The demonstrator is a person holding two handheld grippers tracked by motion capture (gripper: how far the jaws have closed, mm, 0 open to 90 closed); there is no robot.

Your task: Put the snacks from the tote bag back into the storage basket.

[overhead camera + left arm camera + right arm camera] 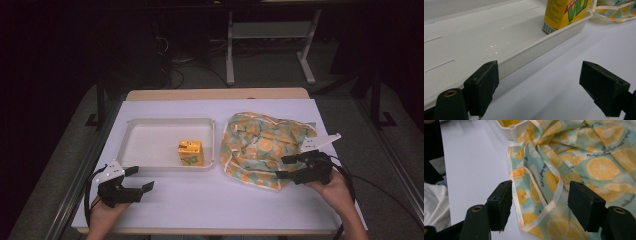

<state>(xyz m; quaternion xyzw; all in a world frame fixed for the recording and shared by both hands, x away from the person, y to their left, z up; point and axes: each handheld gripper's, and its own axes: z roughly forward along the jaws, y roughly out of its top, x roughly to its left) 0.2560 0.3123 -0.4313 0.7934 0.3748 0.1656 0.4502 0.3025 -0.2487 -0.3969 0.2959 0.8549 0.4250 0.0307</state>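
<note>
Carton (564,13): yellow, green "VL" lettering, upright in white tray (544,46)
Left gripper (539,87): wide apart, empty, beside tray
Right gripper (540,206): wide, straddling citrus-print cloth (584,157) edge

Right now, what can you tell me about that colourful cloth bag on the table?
The bag is thin, crinkly fabric, pale green printed with orange and lemon slices and small dark lettering, edged with pale orange trim. A loop of the same trim, perhaps a handle, lies at its near edge. It lies crumpled and flat on the white table, its left side against the white tray. The right gripper hangs open at the bag's near edge, jaws either side of the loop, not closed on it.
</note>
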